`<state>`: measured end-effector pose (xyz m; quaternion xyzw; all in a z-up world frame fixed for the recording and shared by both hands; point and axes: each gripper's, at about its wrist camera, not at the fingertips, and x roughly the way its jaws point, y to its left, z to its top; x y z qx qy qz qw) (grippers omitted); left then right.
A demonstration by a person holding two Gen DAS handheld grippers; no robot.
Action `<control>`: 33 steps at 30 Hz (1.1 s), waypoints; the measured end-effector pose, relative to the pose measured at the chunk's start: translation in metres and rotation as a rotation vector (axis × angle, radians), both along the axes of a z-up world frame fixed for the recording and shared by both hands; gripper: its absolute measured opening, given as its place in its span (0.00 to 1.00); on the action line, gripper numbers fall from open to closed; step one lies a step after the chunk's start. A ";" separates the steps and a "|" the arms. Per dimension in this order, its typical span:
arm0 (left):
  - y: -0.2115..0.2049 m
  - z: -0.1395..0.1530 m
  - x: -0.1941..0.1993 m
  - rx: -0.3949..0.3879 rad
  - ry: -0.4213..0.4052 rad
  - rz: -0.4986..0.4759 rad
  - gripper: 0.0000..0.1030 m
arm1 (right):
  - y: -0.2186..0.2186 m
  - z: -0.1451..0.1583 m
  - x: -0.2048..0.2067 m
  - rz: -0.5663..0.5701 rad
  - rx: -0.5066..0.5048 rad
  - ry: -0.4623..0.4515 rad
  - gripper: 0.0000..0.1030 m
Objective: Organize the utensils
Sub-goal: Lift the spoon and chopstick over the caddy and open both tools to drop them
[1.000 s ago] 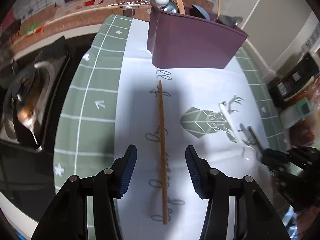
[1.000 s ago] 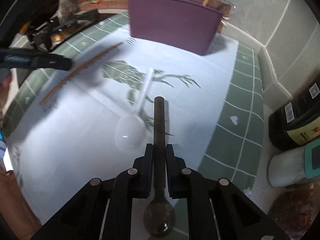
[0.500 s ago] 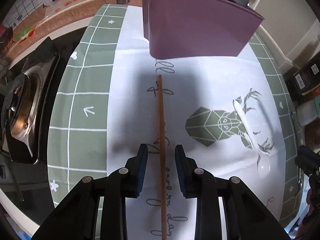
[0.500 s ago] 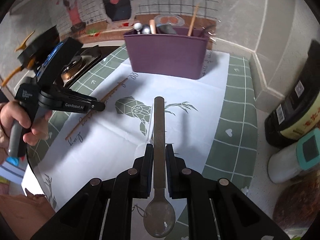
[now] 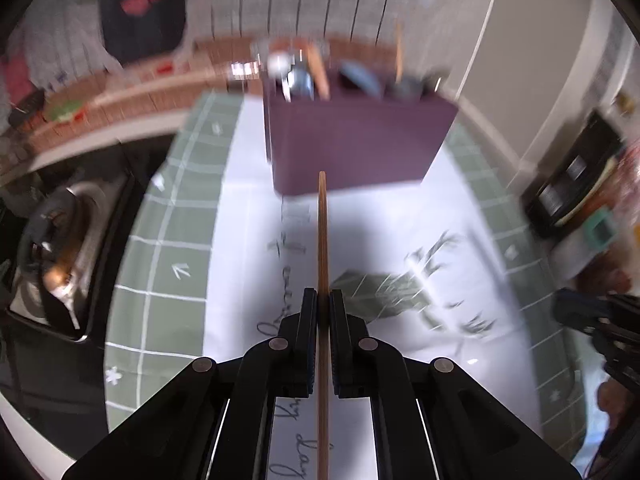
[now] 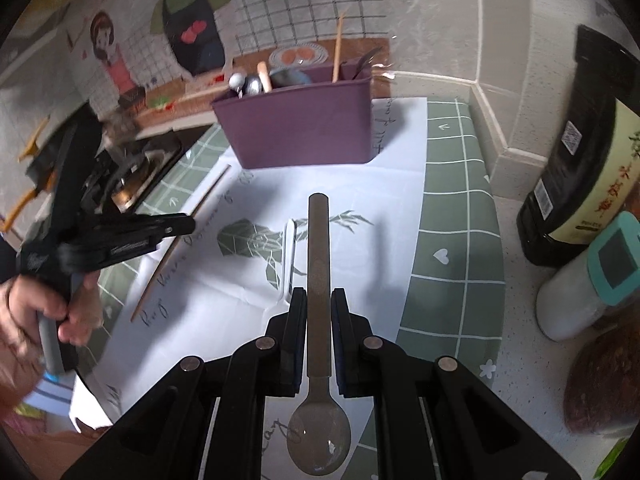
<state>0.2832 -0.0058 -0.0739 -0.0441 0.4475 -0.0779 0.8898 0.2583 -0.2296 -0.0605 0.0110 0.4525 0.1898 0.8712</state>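
Left gripper [image 5: 323, 304] clamps a chopstick [image 5: 322, 236]; right gripper [image 6: 318, 304] grips a spoon [image 6: 319, 264], facing the purple holder [image 6: 296, 124].

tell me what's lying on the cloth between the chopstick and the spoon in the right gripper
A white plastic spoon lies there on the deer print, between the chopstick and the metal spoon clamped in the right gripper. The right wrist view shows it.

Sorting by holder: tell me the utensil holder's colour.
Purple utensil holder, clearest in the right wrist view.
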 end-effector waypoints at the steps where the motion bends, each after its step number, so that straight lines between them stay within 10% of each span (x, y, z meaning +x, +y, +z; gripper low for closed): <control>1: 0.001 0.008 -0.005 -0.016 -0.030 0.009 0.05 | -0.001 0.002 0.001 -0.008 0.005 -0.006 0.10; 9: 0.015 0.108 -0.037 -0.159 -0.310 0.052 0.05 | 0.001 0.044 -0.002 -0.021 0.042 -0.120 0.10; 18: 0.011 0.257 -0.021 -0.171 -0.735 0.001 0.05 | 0.009 0.223 0.016 -0.075 0.104 -0.617 0.10; 25: 0.014 0.245 0.018 -0.176 -0.824 0.038 0.05 | 0.024 0.244 0.053 -0.104 0.151 -0.681 0.11; 33: 0.027 0.181 0.096 -0.208 -0.722 0.072 0.05 | 0.043 0.187 0.129 -0.124 0.143 -0.574 0.11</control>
